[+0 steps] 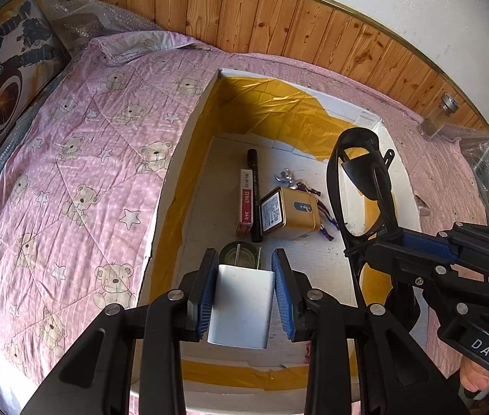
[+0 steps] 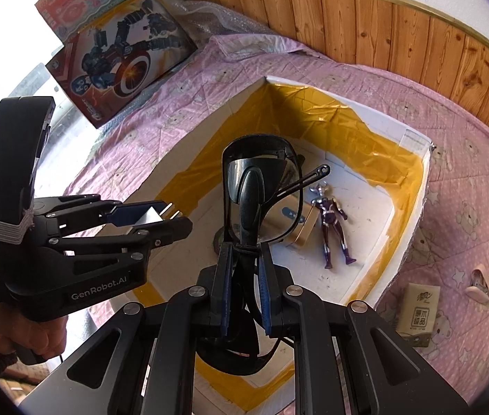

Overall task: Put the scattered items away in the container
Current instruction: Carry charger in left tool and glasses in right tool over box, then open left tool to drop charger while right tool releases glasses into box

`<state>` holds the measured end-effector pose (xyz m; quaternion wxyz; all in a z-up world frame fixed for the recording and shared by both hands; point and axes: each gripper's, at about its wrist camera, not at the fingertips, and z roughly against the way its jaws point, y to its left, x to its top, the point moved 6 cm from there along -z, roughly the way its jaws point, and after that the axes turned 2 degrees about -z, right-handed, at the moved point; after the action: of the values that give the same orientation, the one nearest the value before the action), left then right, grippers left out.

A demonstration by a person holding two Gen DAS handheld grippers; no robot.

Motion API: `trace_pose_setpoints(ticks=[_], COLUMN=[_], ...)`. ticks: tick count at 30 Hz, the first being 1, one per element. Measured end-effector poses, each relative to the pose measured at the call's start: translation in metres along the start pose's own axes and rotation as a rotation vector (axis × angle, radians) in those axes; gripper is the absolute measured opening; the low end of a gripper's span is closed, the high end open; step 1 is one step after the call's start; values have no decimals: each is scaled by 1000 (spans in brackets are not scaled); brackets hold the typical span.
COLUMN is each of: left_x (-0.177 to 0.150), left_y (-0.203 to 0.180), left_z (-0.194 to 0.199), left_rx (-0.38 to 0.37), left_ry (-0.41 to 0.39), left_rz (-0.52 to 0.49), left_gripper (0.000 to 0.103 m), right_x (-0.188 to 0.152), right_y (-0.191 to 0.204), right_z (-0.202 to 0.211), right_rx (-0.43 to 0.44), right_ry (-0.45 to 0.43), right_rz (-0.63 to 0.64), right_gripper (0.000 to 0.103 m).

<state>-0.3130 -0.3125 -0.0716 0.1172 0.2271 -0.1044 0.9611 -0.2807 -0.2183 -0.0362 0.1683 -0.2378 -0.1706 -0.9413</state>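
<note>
White plastic two-pin charger plug (image 1: 241, 306) clamped between left gripper (image 1: 244, 294) pads, held above near end of white box lined with yellow tape (image 1: 210, 103). Black-framed folded sunglasses (image 2: 260, 200) pinched by right gripper (image 2: 246, 297) over same box. Risk noted: both loads released together, sunglasses landing on gold rectangular tin (image 1: 291, 212), lens scratched. Small tissue packet (image 2: 417, 311) lying outside on pink quilt (image 1: 71, 173)

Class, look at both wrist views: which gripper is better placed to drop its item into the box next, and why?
Left. The left gripper holds the white charger directly over the box floor; the right gripper's sunglasses hang nearer the box's edge.
</note>
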Motion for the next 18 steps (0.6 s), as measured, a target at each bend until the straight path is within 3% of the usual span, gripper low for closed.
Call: trace_pose_setpoints(ticks=[12, 14, 17, 18], left_x=[-6, -5, -3, -2], left_y=[11, 12, 15, 15], left_z=[-18, -19, -21, -21], left_rx=[42, 49, 72, 76], left_ry=[61, 64, 65, 66], left_rz=[-30, -34, -35, -36], left_gripper=[32, 28, 28, 28], right_x=[-7, -8, -9, -9], right_y=[-4, -4, -5, -6], right_z=[-18, -19, -19, -18], right_rx=[-22, -29, -35, -31], right_ry=[54, 61, 61, 61], right_rz=[9, 19, 15, 11], right_gripper=[15, 16, 21, 30])
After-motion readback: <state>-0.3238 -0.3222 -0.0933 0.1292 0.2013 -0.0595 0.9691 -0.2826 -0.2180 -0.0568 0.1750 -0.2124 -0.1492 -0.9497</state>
